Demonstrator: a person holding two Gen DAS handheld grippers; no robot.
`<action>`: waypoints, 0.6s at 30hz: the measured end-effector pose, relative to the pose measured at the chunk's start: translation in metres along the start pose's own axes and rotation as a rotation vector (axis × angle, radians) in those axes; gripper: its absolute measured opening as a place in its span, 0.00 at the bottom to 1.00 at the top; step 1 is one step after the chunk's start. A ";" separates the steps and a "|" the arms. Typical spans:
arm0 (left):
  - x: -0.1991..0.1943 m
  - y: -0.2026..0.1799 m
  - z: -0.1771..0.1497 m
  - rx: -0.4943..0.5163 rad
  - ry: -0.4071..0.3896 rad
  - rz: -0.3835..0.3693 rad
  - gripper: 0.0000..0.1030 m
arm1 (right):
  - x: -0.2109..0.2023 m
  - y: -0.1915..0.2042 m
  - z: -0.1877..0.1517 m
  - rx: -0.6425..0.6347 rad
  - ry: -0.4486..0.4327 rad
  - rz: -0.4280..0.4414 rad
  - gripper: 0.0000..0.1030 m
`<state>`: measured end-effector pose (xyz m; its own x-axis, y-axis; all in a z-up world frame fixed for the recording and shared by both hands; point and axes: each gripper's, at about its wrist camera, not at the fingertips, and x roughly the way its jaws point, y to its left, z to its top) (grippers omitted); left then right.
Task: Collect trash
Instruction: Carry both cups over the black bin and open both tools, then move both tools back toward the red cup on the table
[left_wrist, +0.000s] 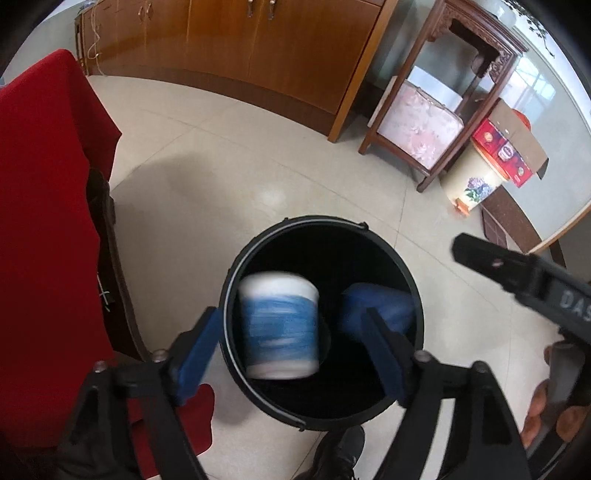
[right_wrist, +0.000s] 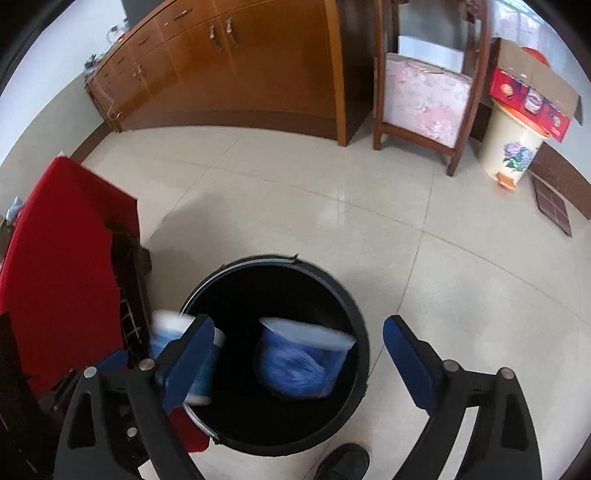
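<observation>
Blurred blue cup (right_wrist: 295, 356) over black bin (right_wrist: 354, 314)

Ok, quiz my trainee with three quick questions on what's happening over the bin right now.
1. True or false: the left hand-held gripper is shut.
2. The black bin stands on: A) a table B) the floor C) a stool.
3. How many blue-and-white cups show in the right wrist view?
Key: 1 false, its jaws are open. 2 B, the tiled floor. 3 two; the second is at the bin's left rim.

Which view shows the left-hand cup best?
Left wrist: the blue-and-white cup sits whole, though blurred, between the open left gripper fingers, over the black bin. Right wrist shows it partly hidden behind a finger.
</observation>
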<state>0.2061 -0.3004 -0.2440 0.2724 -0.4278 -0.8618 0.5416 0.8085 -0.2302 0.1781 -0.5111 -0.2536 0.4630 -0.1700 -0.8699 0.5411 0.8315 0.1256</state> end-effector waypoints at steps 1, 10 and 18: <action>0.000 -0.001 0.002 -0.003 -0.005 0.004 0.78 | -0.003 -0.002 0.001 0.006 -0.012 -0.001 0.91; -0.047 0.001 0.005 0.027 -0.107 0.138 0.79 | -0.042 0.004 0.003 -0.018 -0.079 -0.068 0.91; -0.114 0.008 0.001 0.041 -0.176 0.222 0.79 | -0.090 0.031 -0.012 -0.071 -0.078 -0.046 0.92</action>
<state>0.1806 -0.2453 -0.1468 0.5198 -0.3091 -0.7964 0.4845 0.8745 -0.0232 0.1446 -0.4636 -0.1767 0.4937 -0.2468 -0.8338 0.5133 0.8567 0.0503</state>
